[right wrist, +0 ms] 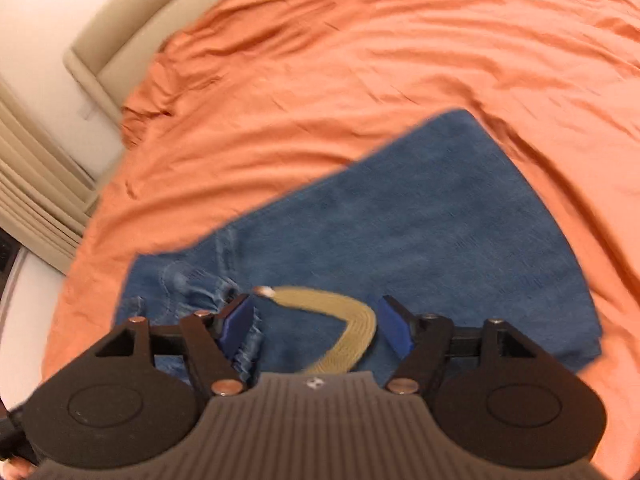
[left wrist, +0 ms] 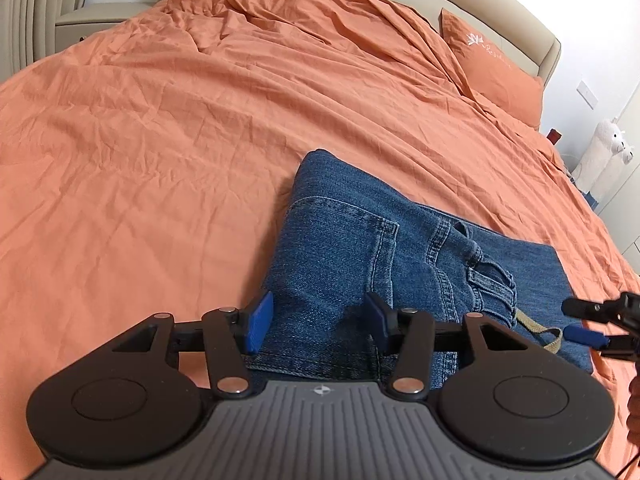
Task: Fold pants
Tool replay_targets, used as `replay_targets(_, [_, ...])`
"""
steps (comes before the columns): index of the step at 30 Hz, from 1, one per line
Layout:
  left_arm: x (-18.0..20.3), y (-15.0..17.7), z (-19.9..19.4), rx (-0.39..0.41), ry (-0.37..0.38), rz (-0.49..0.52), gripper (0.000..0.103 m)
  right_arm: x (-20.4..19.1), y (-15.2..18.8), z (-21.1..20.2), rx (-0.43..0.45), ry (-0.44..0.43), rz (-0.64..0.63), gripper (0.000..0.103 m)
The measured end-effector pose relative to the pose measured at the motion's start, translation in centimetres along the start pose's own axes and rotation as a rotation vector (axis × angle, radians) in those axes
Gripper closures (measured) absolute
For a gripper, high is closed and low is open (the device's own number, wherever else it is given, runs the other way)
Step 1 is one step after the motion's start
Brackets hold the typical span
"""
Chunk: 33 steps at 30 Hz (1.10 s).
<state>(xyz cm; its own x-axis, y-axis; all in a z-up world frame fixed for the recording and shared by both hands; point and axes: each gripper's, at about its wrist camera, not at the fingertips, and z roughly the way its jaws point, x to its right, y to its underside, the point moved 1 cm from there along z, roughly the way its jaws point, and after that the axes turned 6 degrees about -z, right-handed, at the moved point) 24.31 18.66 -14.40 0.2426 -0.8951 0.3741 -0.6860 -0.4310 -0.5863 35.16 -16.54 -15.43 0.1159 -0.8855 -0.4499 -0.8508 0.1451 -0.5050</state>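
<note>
Folded blue jeans (left wrist: 360, 248) lie on the orange bed sheet (left wrist: 160, 160), back pocket and belt loops facing up. My left gripper (left wrist: 319, 320) hangs open over their near left part, with denim below the gap and nothing pinched. In the right wrist view the jeans (right wrist: 400, 220) look blurred. My right gripper (right wrist: 317, 324) stands wide open above the waistband end. A tan woven cord (right wrist: 352, 320) lies curled on the denim between its blue pads, untouched by them. The same cord (left wrist: 540, 332) and the right gripper (left wrist: 592, 320) show at the right edge of the left wrist view.
Wrinkled orange bedding covers the whole bed. An orange pillow (left wrist: 492, 68) leans on the beige headboard (left wrist: 548, 52) at the far right. A white plush toy (left wrist: 608, 140) stands beyond the bed's right side. A beige upholstered frame (right wrist: 100, 52) borders the bed.
</note>
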Motion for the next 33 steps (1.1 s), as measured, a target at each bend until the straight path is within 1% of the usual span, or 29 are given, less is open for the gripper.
replay_targets(3, [0.1,0.0,0.0,0.001,-0.004,0.006,0.046,0.2,0.6,-0.2,-0.022,-0.113,0.007,0.036])
replay_targets(5, [0.1,0.0,-0.1,0.001,-0.005,0.006,0.046,-0.7,0.5,0.1,-0.03,-0.213,0.01,0.036])
replay_targets(7, [0.0,0.0,-0.1,0.001,-0.003,0.003,0.046,-1.7,0.3,1.1,-0.055,-0.282,0.013,0.036])
replay_targets(10, [-0.2,0.0,-0.1,0.001,0.003,-0.003,0.046,-3.1,0.0,3.7,-0.12,-0.294,0.015,0.036])
replay_targets(12, [-0.3,-0.1,-0.1,0.0,0.007,-0.007,0.046,-3.4,-0.1,5.2,-0.154,-0.303,0.034,0.038])
replay_targets(14, [-0.3,-0.1,0.0,0.001,0.01,-0.009,0.046,-3.3,-0.1,6.4,-0.182,-0.328,0.06,0.048])
replay_targets(15, [-0.3,-0.1,0.1,0.001,0.012,-0.009,0.046,-3.4,0.0,6.9,-0.195,-0.338,0.065,0.05])
replay_targets(18, [-0.4,-0.1,0.2,0.001,0.016,-0.008,0.046,-3.6,0.1,8.5,-0.222,-0.321,0.072,0.05])
replay_targets(19, [-0.4,-0.1,0.2,0.001,0.017,-0.007,0.046,-3.5,0.1,9.0,-0.225,-0.329,0.084,0.053])
replay_targets(20, [-0.4,-0.2,0.3,0.002,0.018,-0.007,0.046,-3.4,0.1,9.3,-0.225,-0.334,0.095,0.064])
replay_targets(22, [-0.5,-0.2,0.3,0.006,0.019,-0.012,0.046,-3.5,0.0,9.7,-0.233,-0.363,0.118,0.08])
replay_targets(23, [-0.6,-0.3,0.2,0.012,0.025,-0.019,0.046,-3.8,-0.1,9.6,-0.227,-0.357,0.104,0.086])
replay_targets(25, [-1.0,-0.4,-0.2,0.041,0.055,-0.053,0.046,-4.6,-0.7,8.6,-0.204,-0.341,0.042,0.089])
replay_targets(28, [-1.6,-1.0,-1.3,0.105,0.107,-0.117,0.046,-6.8,-2.3,6.3,-0.158,-0.338,-0.037,0.09])
replay_targets(31, [-1.9,-1.5,-2.7,0.16,0.159,-0.154,0.046,-10.1,-5.0,2.9,-0.1,-0.355,-0.135,0.091])
replay_targets(33, [-1.7,-1.8,-3.3,0.172,0.184,-0.164,0.046,-12.0,-6.9,0.6,-0.064,-0.346,-0.202,0.091])
